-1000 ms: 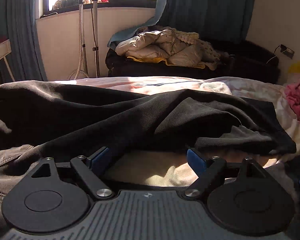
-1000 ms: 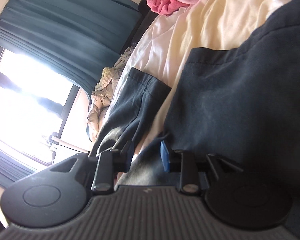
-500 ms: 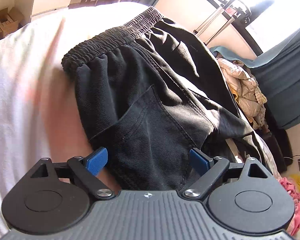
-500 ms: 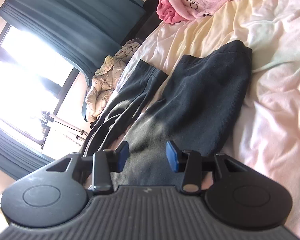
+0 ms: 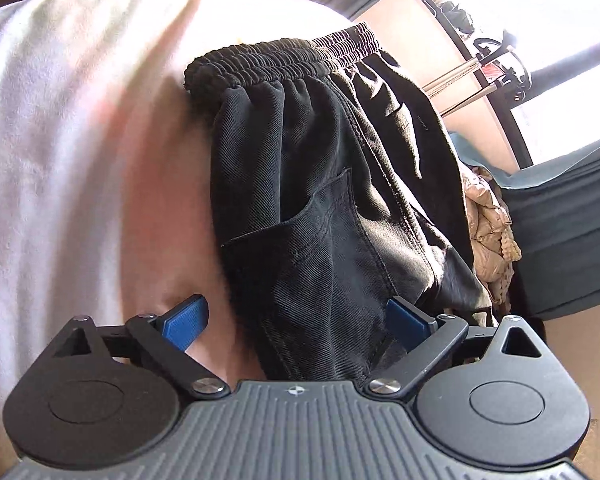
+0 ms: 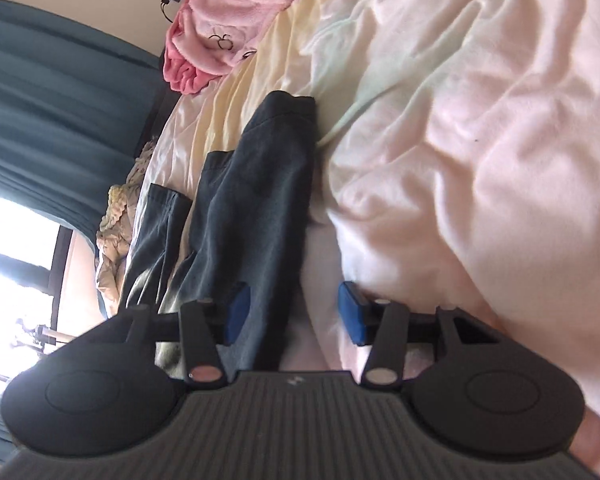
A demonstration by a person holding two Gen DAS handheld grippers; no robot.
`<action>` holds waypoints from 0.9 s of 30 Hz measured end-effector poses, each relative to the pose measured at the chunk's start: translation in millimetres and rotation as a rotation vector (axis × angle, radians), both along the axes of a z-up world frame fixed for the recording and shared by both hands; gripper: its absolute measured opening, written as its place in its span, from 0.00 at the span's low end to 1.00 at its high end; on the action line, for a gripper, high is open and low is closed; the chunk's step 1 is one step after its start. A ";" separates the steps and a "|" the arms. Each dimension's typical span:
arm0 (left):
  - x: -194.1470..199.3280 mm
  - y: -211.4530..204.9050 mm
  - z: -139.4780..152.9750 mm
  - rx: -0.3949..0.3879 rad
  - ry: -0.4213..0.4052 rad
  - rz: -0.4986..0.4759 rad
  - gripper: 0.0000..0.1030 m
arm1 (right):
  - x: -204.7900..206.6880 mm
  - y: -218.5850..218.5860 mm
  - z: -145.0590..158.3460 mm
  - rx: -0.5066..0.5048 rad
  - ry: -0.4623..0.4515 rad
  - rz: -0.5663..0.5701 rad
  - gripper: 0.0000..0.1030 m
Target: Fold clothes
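Black trousers [image 5: 324,208] lie on a bed's pale sheet [image 5: 80,140], elastic waistband [image 5: 284,60] at the far end, a back pocket facing up. My left gripper [image 5: 296,322] is open above the trousers' seat edge, holding nothing. In the right wrist view the two trouser legs [image 6: 256,200] stretch away toward the hems. My right gripper [image 6: 292,314] is open over the edge of the nearer leg and the sheet [image 6: 480,140], empty.
A pink fleece garment [image 6: 220,32] lies at the bed's far end. A beige quilted jacket [image 5: 488,232] sits on a dark bench by the window. Teal curtains [image 6: 52,92] hang behind. A metal stand [image 5: 472,76] is by the window wall.
Both grippers rose and tilted over the bed. The left view swung from the trouser legs to the waistband. The right gripper opened wider and shifted toward the leg's edge.
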State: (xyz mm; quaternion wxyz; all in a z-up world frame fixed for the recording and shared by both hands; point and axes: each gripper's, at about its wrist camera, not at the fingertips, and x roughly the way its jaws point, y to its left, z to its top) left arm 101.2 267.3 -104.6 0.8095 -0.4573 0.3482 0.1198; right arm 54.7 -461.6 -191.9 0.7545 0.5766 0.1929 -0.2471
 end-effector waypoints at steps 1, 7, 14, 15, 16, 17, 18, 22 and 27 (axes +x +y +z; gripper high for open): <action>2.7 -2.5 0.2 0.019 0.009 -0.011 0.97 | 2.0 -1.2 -4.7 0.014 -0.017 -0.016 0.59; 11.4 -0.6 -7.9 -0.058 -0.029 -0.002 0.99 | 29.8 -5.8 -3.4 -0.037 -0.102 0.007 0.88; 20.4 13.7 -24.3 -0.172 -0.123 0.038 0.99 | 48.6 -22.1 -14.5 -0.038 -0.215 -0.011 0.88; 24.5 12.5 -25.2 -0.166 -0.126 0.028 0.99 | 49.9 -23.8 -16.3 -0.028 -0.234 -0.014 0.88; 28.5 11.3 -26.1 -0.160 -0.128 0.017 0.98 | 51.7 -25.6 -18.3 -0.017 -0.256 -0.013 0.88; 32.6 10.0 -26.9 -0.153 -0.129 0.007 0.98 | 54.5 -27.6 -20.4 -0.004 -0.282 -0.009 0.88; 37.1 7.0 -26.0 -0.129 -0.123 -0.006 0.98 | 57.3 -29.6 -22.5 0.008 -0.308 -0.004 0.88; 52.0 -2.7 -18.9 -0.024 -0.097 -0.034 0.83 | 72.7 -47.0 -34.1 0.088 -0.365 -0.004 0.83; 65.8 7.0 -25.0 -0.084 -0.119 -0.002 0.57 | 76.6 -58.7 -32.1 0.137 -0.221 -0.032 0.50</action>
